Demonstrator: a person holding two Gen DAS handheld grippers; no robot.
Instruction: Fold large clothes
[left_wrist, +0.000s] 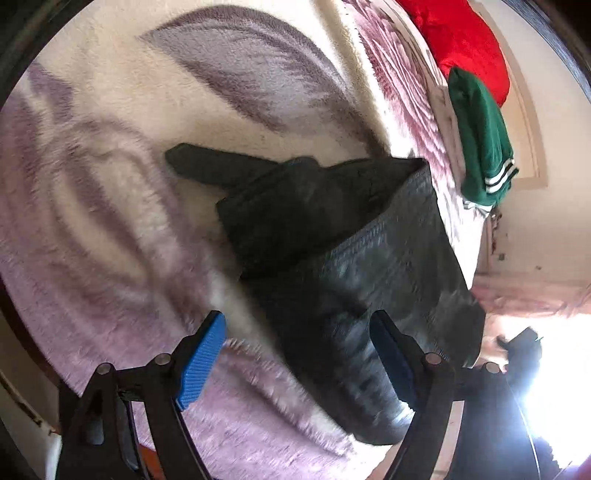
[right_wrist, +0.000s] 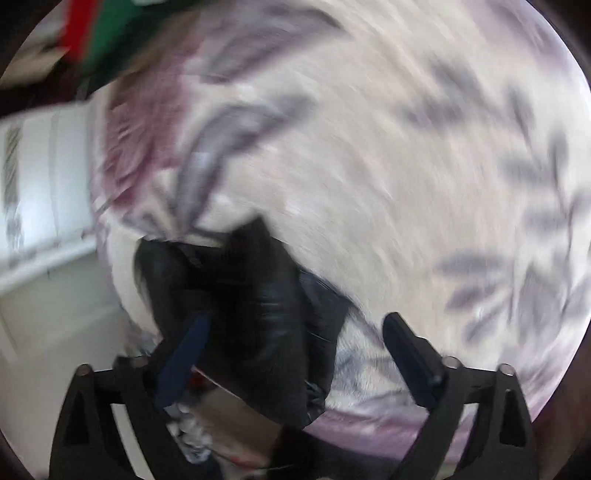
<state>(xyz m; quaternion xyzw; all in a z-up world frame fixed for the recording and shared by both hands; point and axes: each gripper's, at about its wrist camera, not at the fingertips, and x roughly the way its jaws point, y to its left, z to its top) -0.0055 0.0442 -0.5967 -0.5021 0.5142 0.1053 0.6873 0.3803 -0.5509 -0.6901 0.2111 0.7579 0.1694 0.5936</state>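
Spread wide, the left tool (left_wrist: 295, 354), blue pads astride the near end of the dark grey-black soft fabric garment (left_wrist: 332, 240) without pinching it. Likewise gaping, the right tool (right_wrist: 295, 354), nothing between its pads. Sprawled just ahead on the fluffy cream-and-mauve floral bed blanket (left_wrist: 110, 221), limp, light, probably prone to sag and slide. Best taken at a hem corner or edge. Farther off, a folded green striped-cuff knit (left_wrist: 480, 140).

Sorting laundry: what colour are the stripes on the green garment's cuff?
White stripes on the green garment, clearest in the left wrist view.
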